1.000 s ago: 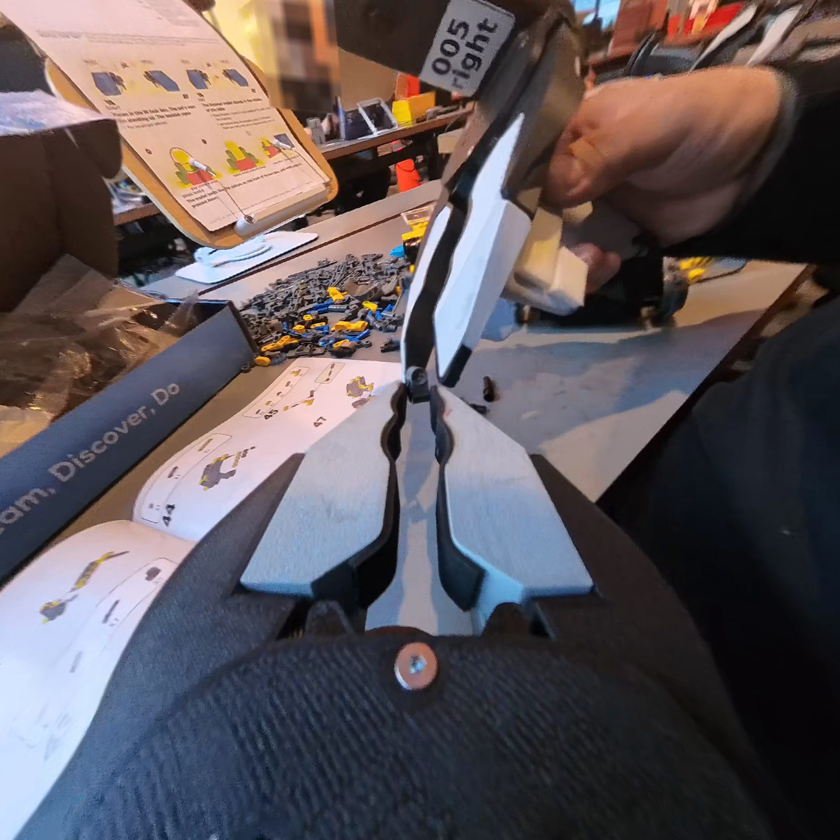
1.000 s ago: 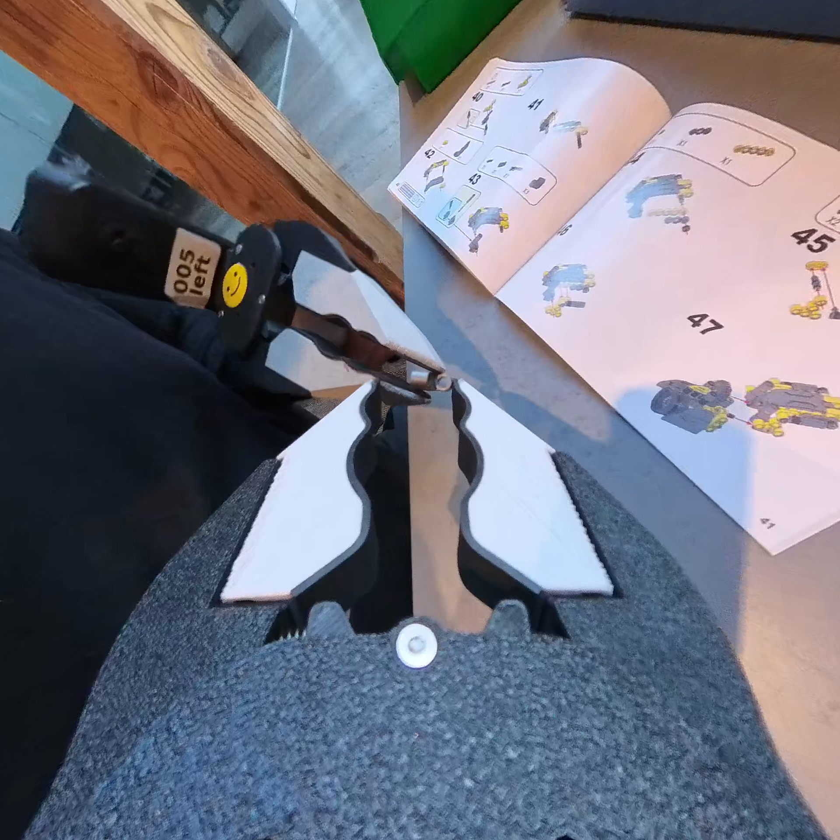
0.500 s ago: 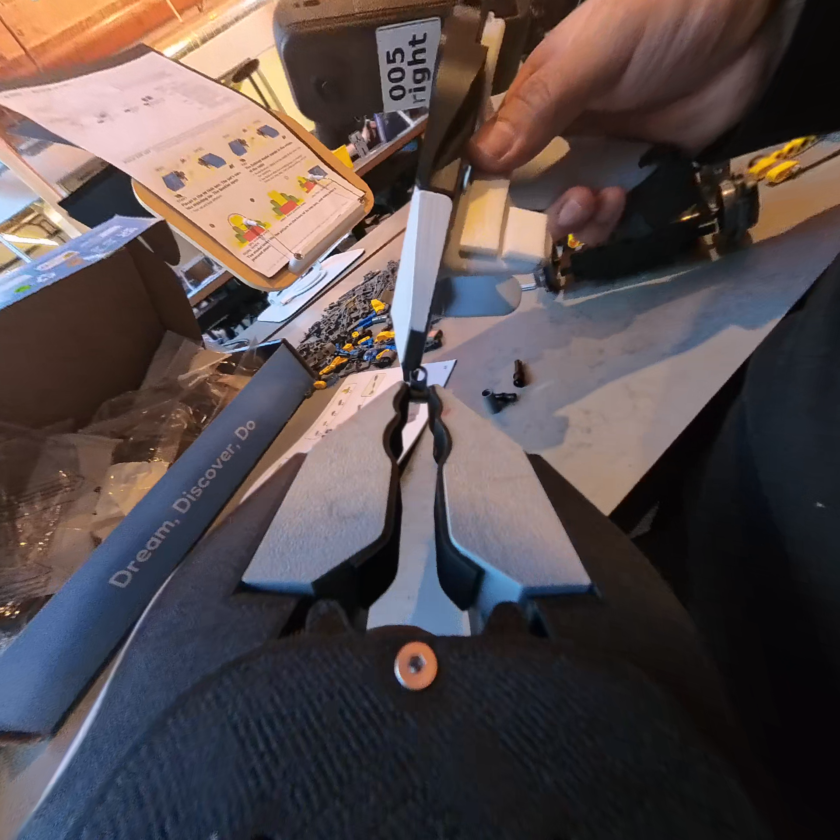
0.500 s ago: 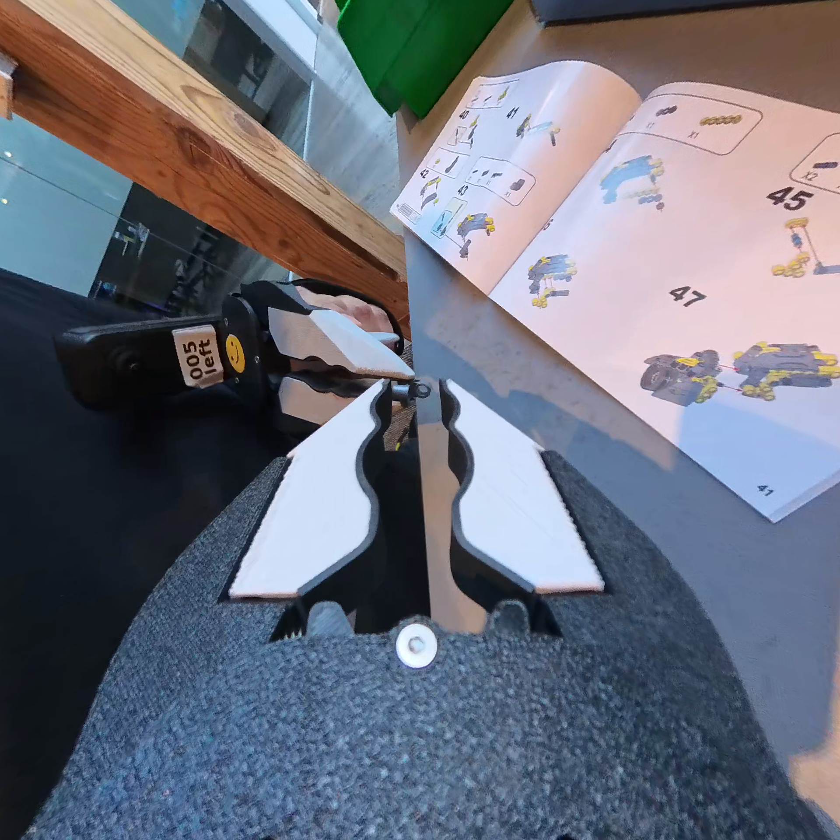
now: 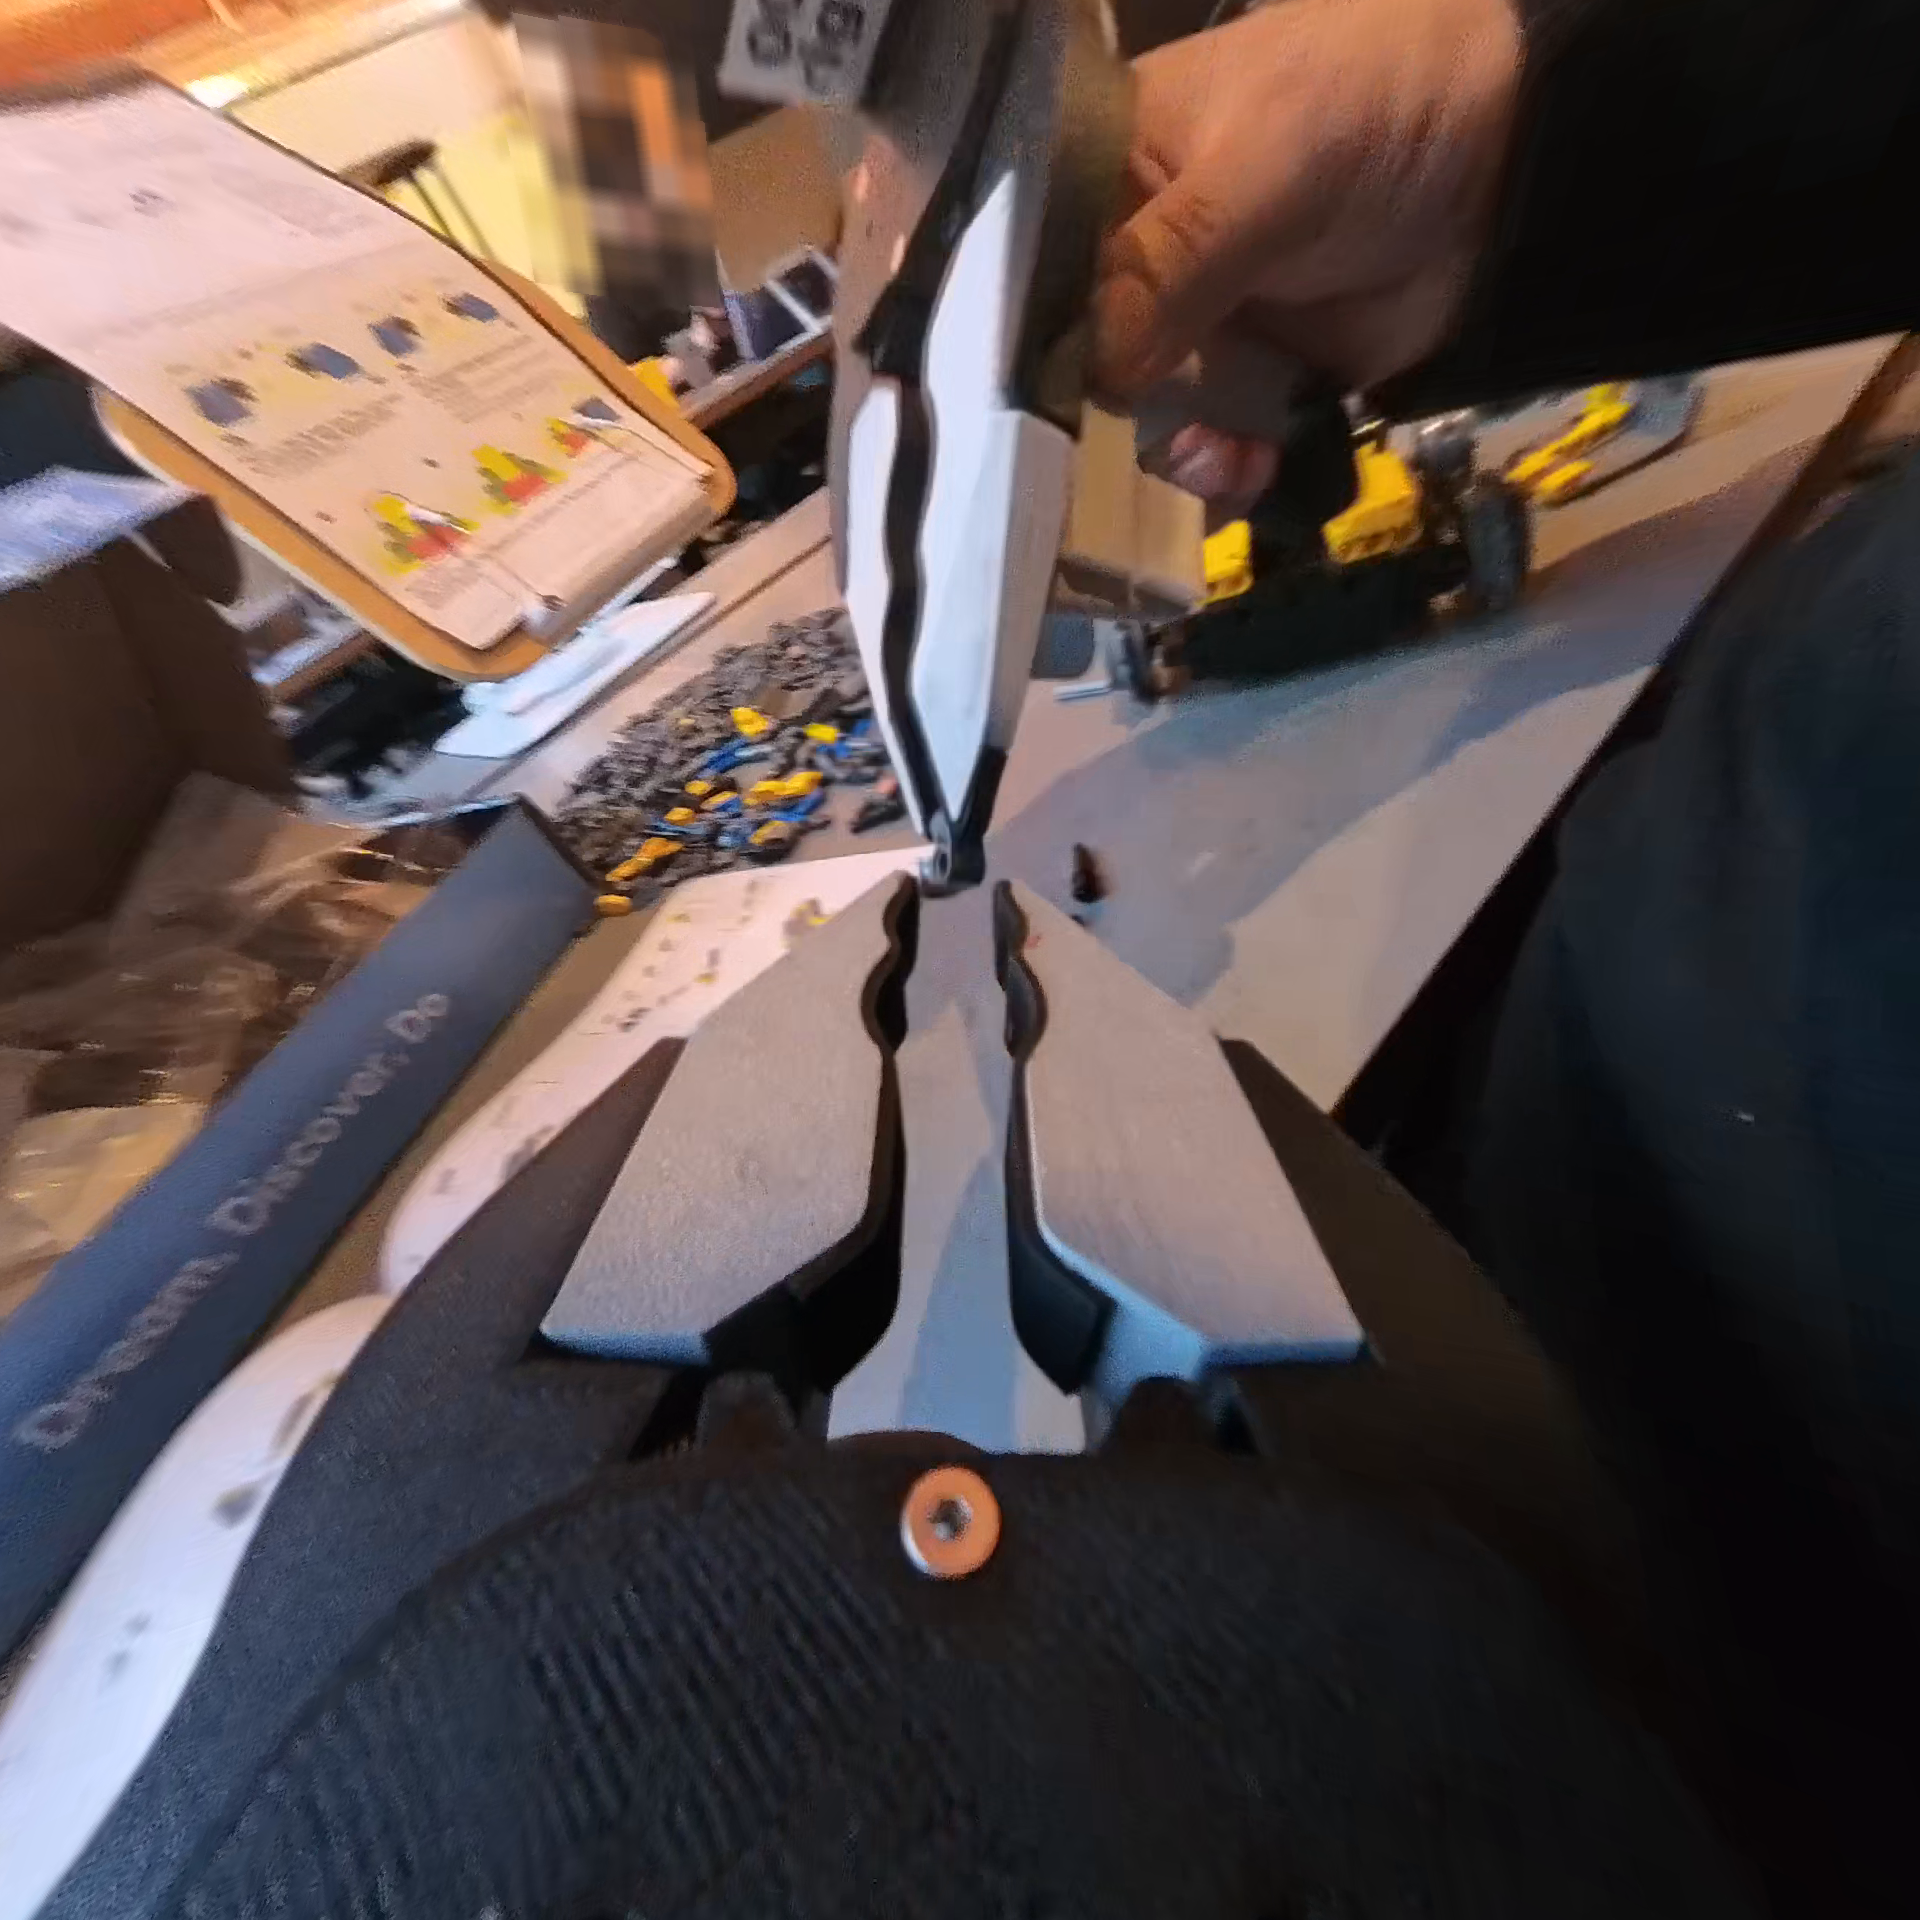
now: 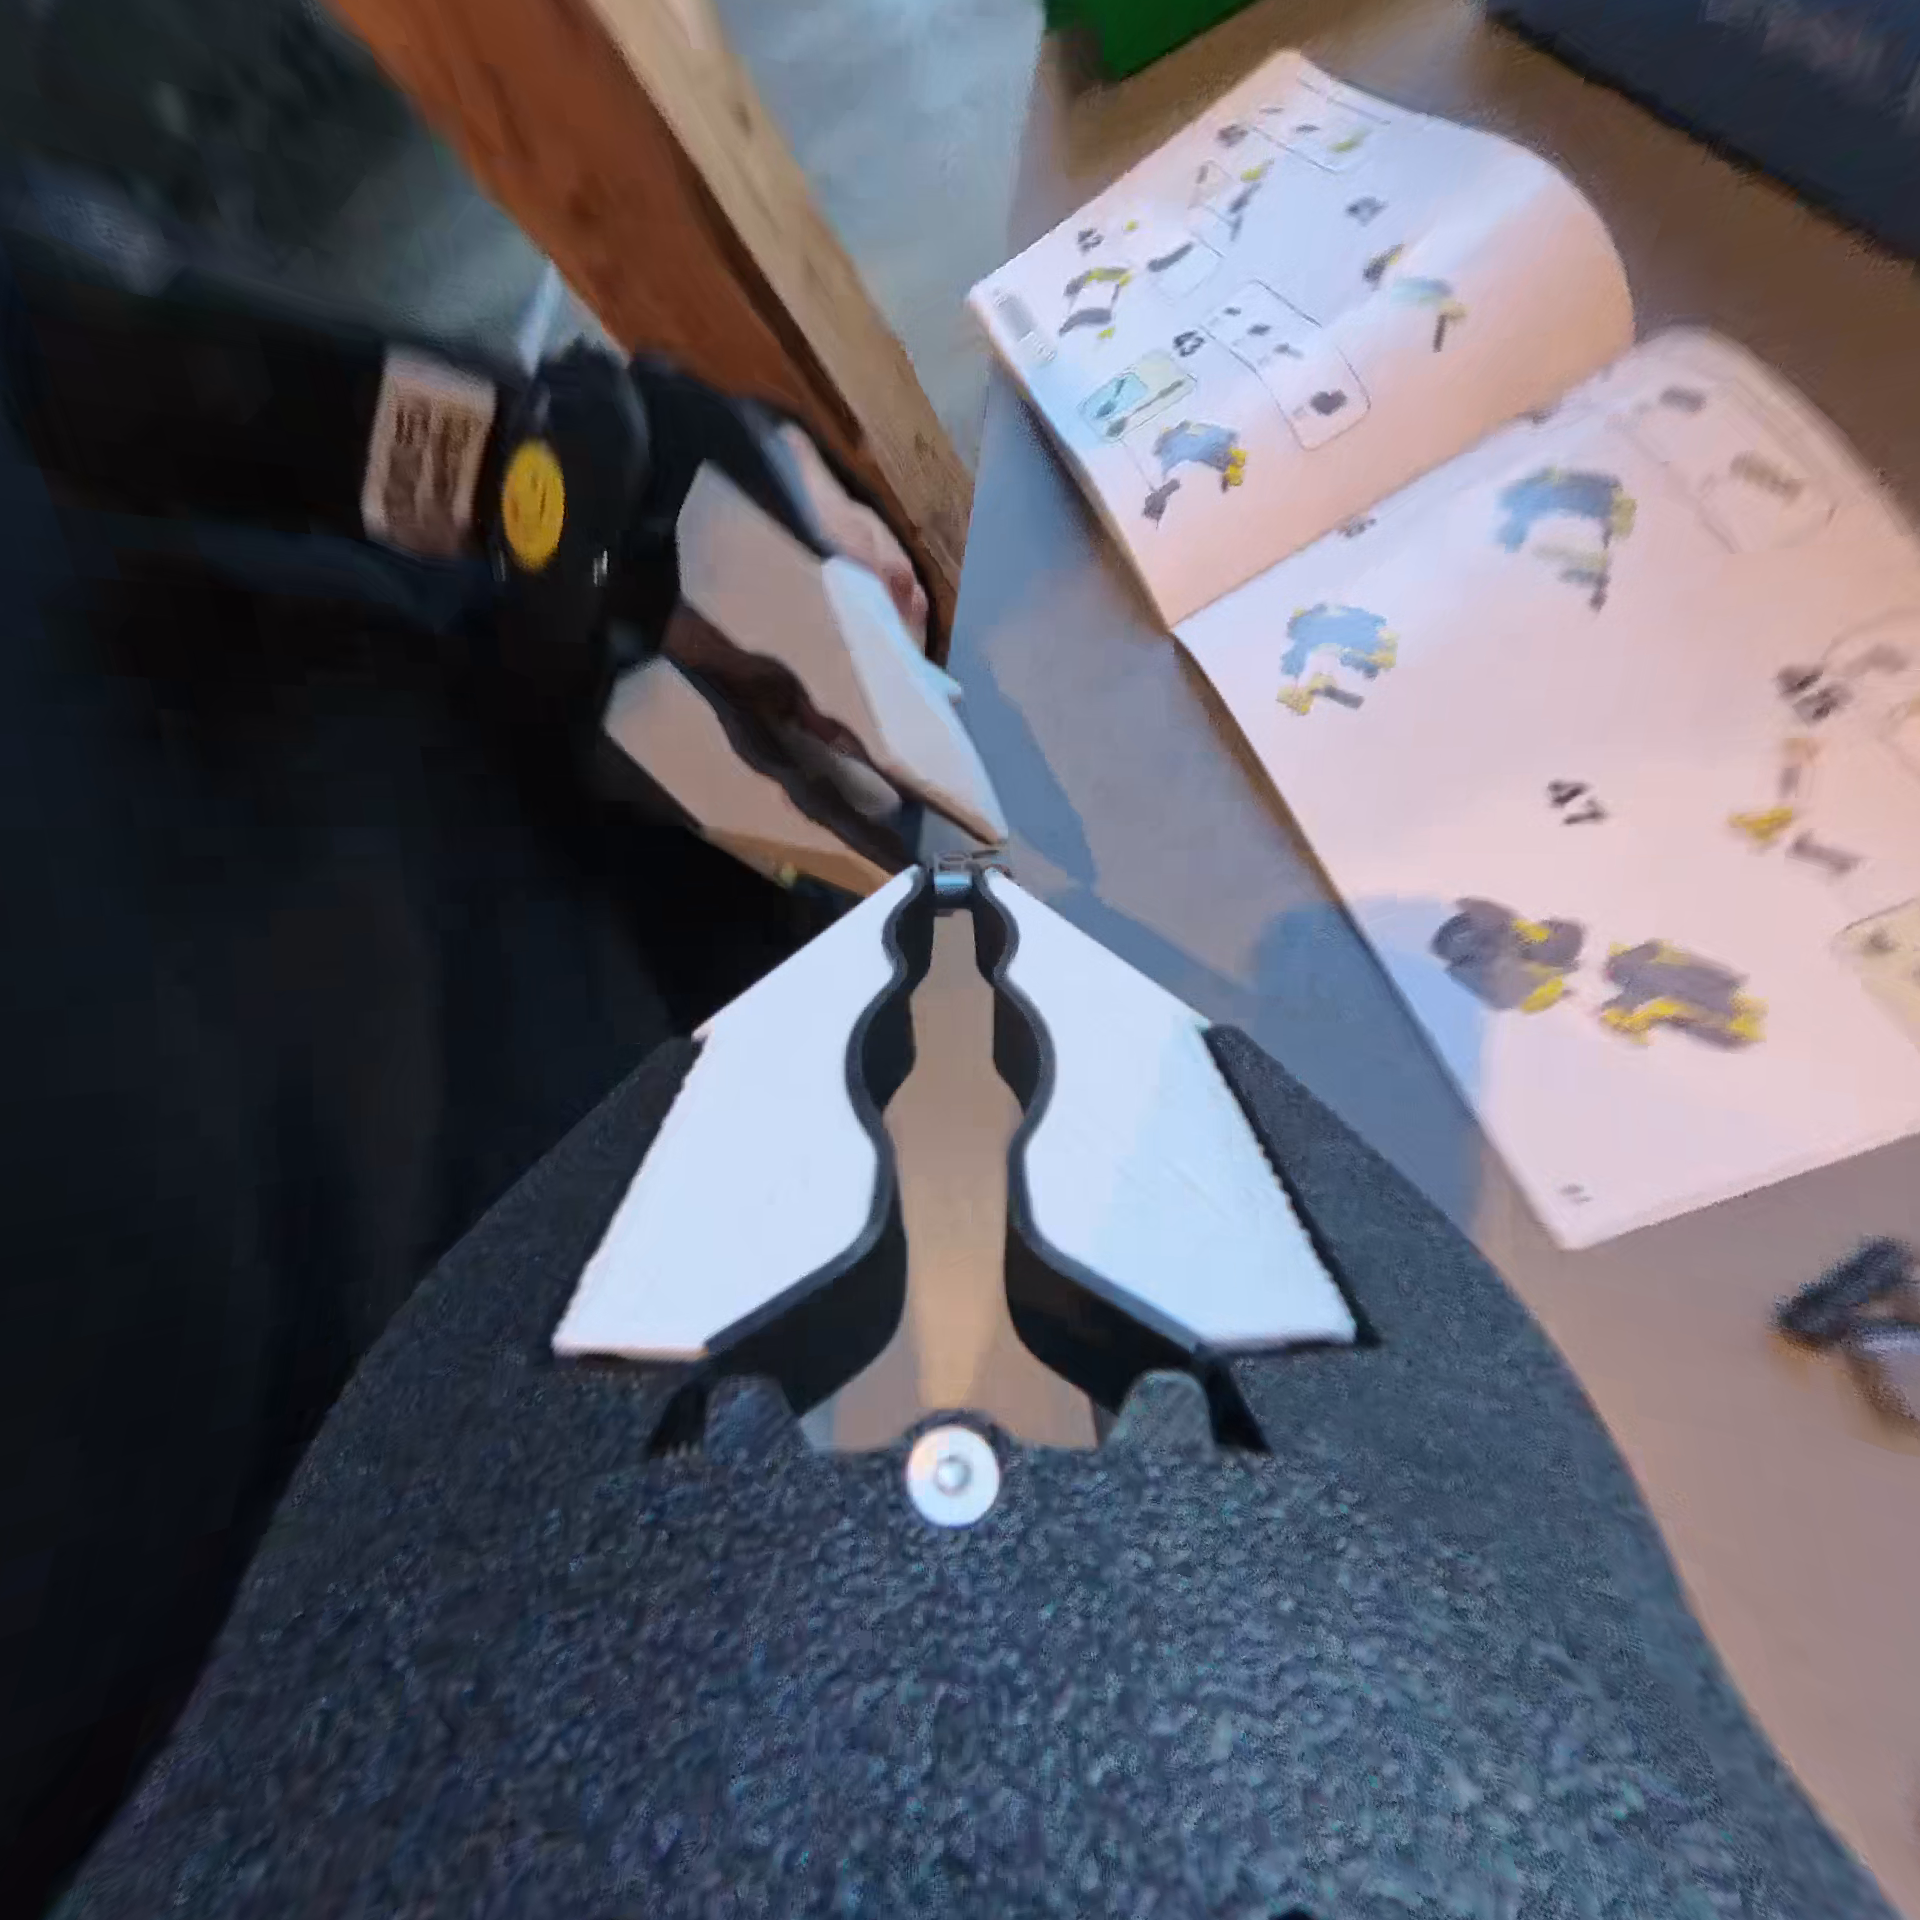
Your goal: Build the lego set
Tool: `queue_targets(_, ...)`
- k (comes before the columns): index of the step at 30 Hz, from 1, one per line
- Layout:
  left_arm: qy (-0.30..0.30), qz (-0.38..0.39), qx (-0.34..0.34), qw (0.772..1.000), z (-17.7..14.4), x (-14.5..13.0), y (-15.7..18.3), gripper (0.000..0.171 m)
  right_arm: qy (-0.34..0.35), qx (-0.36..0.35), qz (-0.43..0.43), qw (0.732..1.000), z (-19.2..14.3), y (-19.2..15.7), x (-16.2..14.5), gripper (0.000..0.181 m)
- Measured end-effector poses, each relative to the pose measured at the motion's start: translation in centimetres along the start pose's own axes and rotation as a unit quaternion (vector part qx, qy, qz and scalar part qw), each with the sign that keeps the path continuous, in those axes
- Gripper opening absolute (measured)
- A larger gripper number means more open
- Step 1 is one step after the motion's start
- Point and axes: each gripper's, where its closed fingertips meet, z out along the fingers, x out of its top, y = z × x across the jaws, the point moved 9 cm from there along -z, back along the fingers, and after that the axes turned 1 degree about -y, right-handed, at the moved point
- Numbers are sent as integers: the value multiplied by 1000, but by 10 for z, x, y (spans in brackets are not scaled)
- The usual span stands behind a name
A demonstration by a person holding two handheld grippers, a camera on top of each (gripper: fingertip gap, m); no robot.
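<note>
The small dark pin [image 6: 951, 891] now sits pinched at the very tip of my right gripper [image 6: 948, 883], which has closed on it; a moment ago those fingers stood apart around it. My left gripper [image 5: 954, 906] is narrowly parted and empty, its tips just beside the pin. So the right alone carries it. The open instruction booklet [image 6: 1558, 644] lies ahead and to the right of the right gripper.

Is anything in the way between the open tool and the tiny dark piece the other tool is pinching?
Nothing visible is in the way. The left tool is open, and the small dark piece sits just past its tips, pinched by the right tool. Only a bare gap lies between them.
</note>
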Motion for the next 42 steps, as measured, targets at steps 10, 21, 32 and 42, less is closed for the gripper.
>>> queue_targets(10,74,-263,-189,943,0,-6,-19,31,-46,-5,-270,962,-8,-25,4,6)
queue_targets(21,67,-178,-149,970,-4,-2,-10,14,-34,10,-248,968,-1,-22,4,7)
queue_targets(32,35,-22,-1,999,-8,1,-5,14,4,68,-32,997,1,-1,3,11)
queue_targets(42,26,4,14,1000,-7,1,-1,14,19,88,29,995,5,1,3,8)
